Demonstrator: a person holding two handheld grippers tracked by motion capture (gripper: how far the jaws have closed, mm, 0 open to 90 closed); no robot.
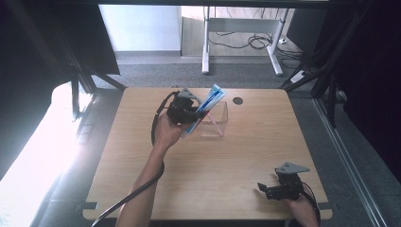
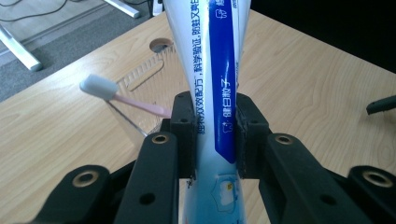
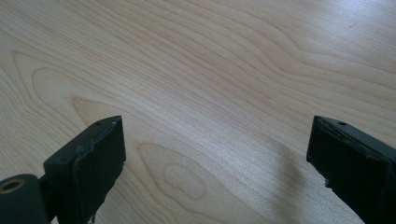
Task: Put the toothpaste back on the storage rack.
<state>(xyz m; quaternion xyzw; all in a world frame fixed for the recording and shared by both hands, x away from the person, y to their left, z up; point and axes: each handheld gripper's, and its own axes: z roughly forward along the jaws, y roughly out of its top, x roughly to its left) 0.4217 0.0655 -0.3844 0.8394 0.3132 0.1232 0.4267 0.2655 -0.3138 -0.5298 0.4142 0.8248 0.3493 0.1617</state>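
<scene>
Left claw [image 1: 195, 113] clamped, right claw [image 1: 263, 188] agape

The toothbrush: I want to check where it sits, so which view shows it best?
The left gripper view: the toothbrush shows its white head and pink handle leaning in the clear container, behind the toothpaste tube. The high view gives a faint pink line; the right gripper view looks at the table.

A light wooden table [image 1: 203, 175] with a visible grain carries the scene. A clear plastic box [image 1: 215, 120] stands on it toward the far side, near the middle. Just beyond the box, a round hole [image 1: 238, 100] is cut into the tabletop near the far edge.
</scene>
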